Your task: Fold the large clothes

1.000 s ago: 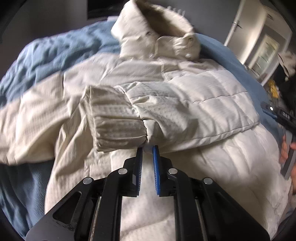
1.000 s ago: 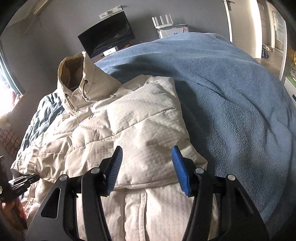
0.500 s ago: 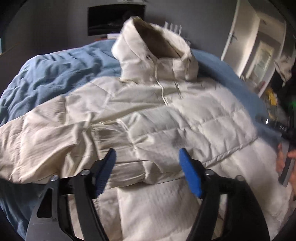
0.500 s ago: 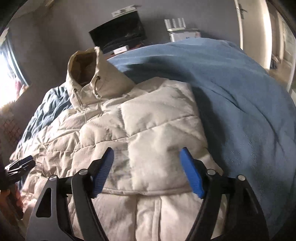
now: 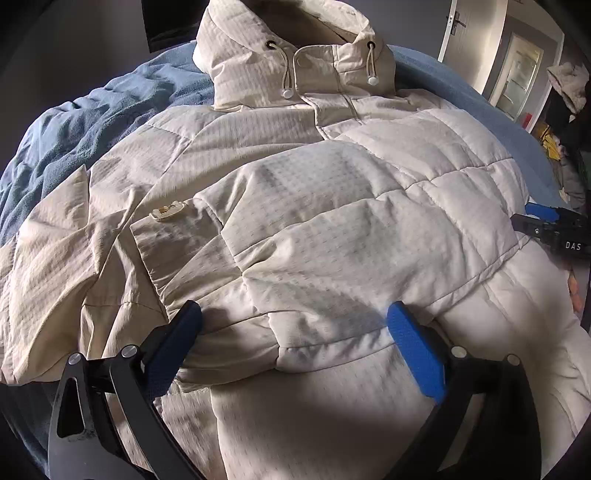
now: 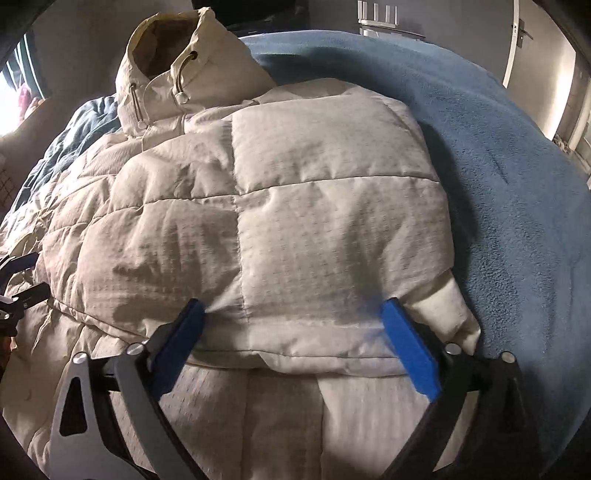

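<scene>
A cream quilted hooded jacket [image 5: 332, 192] lies on a blue blanket, hood at the far end and one sleeve folded across its front. My left gripper [image 5: 295, 317] hovers low over the sleeve's cuff end. Its jaws are opening wide; the puffy fabric bulges between the blue pads [image 5: 413, 350], which do not press on it. In the right wrist view the jacket [image 6: 295, 206] has its side folded in. My right gripper [image 6: 293, 314] stands over that folded edge, jaws also opening, with fabric between them but not gripped. The right gripper [image 5: 550, 229] also shows at the jacket's right edge.
The blue blanket [image 6: 498, 184] covers the bed and spreads wide to the right of the jacket. A dark screen [image 5: 166, 22] stands against the grey back wall. A door [image 5: 461, 26] and hanging clothes [image 5: 569, 85] are at the far right. A hand [image 5: 574, 291] shows at the right rim.
The left gripper, shut by the sleeve cuff a second ago, has opened wide. The right gripper has widened from half open. Both have sunk closer to the jacket.
</scene>
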`<state>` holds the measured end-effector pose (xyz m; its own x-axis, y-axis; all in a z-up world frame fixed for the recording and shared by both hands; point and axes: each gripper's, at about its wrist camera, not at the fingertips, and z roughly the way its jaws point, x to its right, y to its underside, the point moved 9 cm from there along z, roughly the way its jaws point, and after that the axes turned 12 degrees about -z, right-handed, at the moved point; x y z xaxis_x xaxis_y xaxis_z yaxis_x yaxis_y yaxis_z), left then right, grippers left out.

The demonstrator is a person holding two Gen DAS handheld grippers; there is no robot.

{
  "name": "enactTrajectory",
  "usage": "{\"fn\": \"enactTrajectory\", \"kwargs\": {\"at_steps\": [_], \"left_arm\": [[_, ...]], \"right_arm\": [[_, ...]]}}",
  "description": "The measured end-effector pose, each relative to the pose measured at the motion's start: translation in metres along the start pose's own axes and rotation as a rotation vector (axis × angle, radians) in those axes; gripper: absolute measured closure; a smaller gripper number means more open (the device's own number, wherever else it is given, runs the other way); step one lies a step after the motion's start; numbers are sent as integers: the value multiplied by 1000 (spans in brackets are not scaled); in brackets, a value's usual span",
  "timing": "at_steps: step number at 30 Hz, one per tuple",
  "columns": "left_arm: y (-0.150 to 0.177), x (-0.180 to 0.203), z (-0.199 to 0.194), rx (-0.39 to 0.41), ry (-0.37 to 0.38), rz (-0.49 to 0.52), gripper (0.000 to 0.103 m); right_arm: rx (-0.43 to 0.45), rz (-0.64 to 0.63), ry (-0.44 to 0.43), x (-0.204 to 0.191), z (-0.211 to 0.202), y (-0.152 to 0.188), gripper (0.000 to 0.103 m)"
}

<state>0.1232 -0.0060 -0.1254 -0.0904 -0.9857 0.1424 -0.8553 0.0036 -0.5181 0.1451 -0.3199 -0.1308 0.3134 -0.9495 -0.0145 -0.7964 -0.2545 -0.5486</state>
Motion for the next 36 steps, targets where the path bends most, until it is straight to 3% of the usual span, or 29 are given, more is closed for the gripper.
{"fn": "enactTrajectory", "kwargs": {"at_steps": [19, 23, 28, 36], "left_arm": [[1, 1, 14, -54, 0, 45, 6], [0, -6, 2, -25, -63, 72, 6], [-9, -32, -24, 13, -107, -7, 7], [-43, -103, -100, 173, -272, -58, 6]], "right_arm": [[-3, 14, -37, -2, 6, -2, 7], [16, 9, -16, -3, -1, 0, 7], [38, 11, 9, -4, -10, 4, 7], [124, -10, 110, -3, -39, 0, 7]]}}
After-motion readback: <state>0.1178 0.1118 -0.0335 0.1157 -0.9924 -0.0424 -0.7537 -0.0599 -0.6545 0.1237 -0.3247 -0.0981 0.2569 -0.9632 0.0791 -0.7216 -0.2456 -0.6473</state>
